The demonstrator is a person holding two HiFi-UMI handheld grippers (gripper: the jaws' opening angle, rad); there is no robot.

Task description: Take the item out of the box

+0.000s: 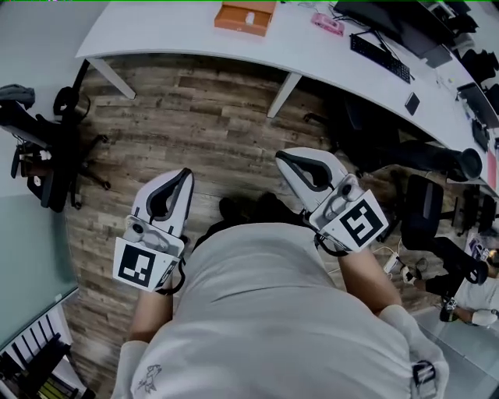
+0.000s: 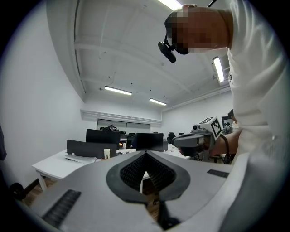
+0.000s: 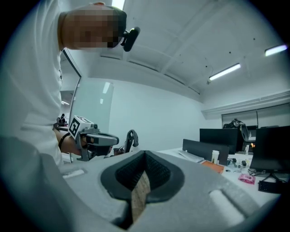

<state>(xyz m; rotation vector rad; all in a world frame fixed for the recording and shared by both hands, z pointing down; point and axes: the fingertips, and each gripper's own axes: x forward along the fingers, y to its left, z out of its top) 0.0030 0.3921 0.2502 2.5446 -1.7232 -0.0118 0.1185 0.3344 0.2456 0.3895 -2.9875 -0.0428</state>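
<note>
The left tool [image 1: 184, 178] and right tool [image 1: 285, 159], 2 in all, are both closed and empty above the wood floor [image 1: 218, 117]. The orange box [image 1: 245, 17] lies well ahead of them on the white surface [image 1: 171, 31]. Its contents are unclear.

An open-plan office is shown. A long, curved white desk [image 1: 195, 39] on slanted white legs is seen standing on a grey-brown wood-plank floor [image 1: 210, 125]. A flat black keyboard [image 1: 380, 56] and wide black flat-screen monitors [image 2: 103, 135] are set out on it, with a low dark grey divider panel [image 2: 84, 148] in front of the screens. Black wheeled office chairs [image 1: 51, 167] are placed nearby. Long white strip lights [image 2: 118, 90] are mounted on the white ceiling, and a pale green glazed partition [image 3: 93, 118] is seen at one side.
</note>
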